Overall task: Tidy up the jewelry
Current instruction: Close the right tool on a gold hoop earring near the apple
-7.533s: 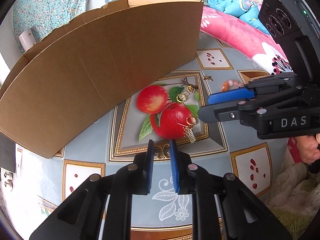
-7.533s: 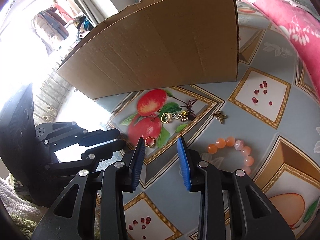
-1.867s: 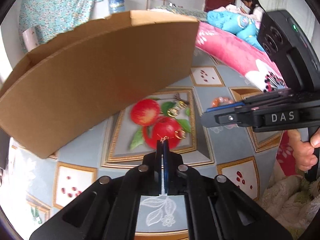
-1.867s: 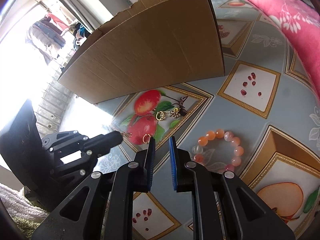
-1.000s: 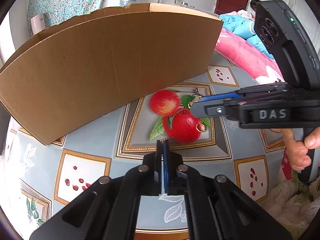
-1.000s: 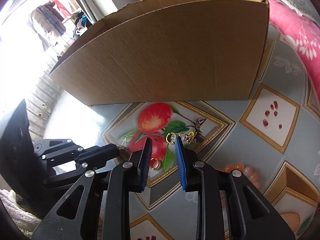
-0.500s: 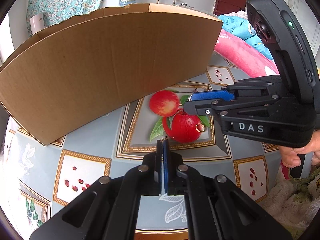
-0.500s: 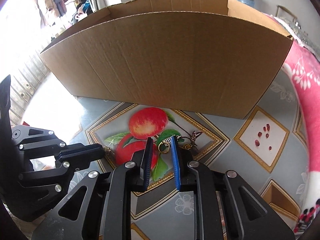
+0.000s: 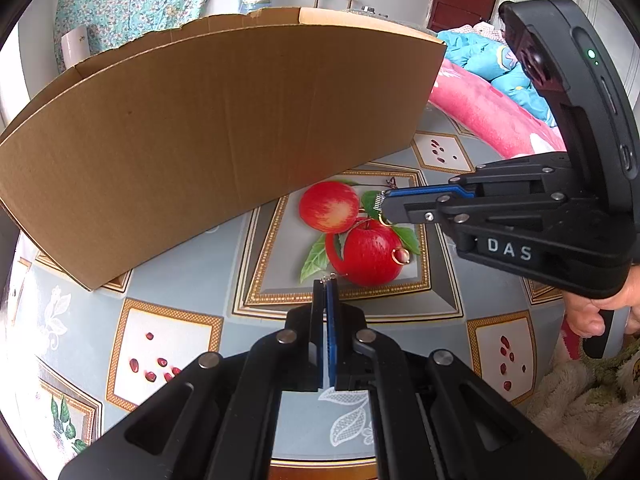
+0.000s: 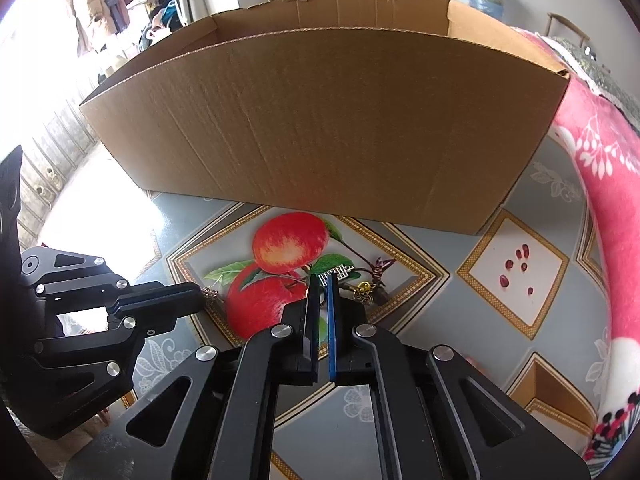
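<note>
Fruit-print tablecloth (image 9: 192,256) lies bare before the cardboard box (image 9: 224,128); both grippers (image 9: 325,280) (image 10: 324,276) pinch small earrings (image 10: 336,271).

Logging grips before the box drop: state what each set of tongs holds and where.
Left tongs: shut on a small gold earring, only its top showing. Right tongs: shut on a gold comb-shaped earring, comb end poking out.

One box (image 9: 224,128), two grippers (image 9: 326,286) (image 10: 323,278)
</note>
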`<act>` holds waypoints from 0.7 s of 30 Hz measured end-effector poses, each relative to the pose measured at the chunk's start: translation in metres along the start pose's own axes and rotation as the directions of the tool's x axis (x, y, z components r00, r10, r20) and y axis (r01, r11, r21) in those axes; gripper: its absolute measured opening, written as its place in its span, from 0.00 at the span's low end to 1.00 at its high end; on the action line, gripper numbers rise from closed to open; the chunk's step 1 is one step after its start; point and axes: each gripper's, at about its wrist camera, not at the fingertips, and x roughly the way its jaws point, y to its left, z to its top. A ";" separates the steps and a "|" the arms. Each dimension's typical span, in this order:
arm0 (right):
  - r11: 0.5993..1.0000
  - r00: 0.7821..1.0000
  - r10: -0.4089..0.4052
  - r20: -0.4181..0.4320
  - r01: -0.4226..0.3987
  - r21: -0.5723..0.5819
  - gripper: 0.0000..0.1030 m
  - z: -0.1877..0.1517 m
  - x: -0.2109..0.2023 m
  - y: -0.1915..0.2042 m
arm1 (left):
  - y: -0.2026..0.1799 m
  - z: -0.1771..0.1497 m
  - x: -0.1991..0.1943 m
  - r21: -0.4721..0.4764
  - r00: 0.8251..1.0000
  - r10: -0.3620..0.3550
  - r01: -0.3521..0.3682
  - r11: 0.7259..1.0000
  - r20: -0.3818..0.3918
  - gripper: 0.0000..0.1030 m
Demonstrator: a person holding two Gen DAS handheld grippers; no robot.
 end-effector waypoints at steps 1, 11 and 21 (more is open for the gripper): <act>1.000 1.000 0.004 -0.002 -0.004 0.003 0.01 -0.001 -0.001 -0.001 | 0.000 0.000 0.000 0.000 1.000 0.000 0.000 1.000 0.000 0.01; 0.995 0.996 0.087 -0.023 -0.085 0.047 0.11 -0.017 -0.024 -0.018 | 0.000 0.000 0.000 -0.001 1.000 0.000 0.000 1.000 0.000 0.01; 0.989 0.993 0.105 -0.050 -0.099 0.114 0.17 -0.028 -0.028 -0.026 | 0.001 -0.001 -0.001 -0.004 1.000 -0.002 0.002 1.000 0.000 0.01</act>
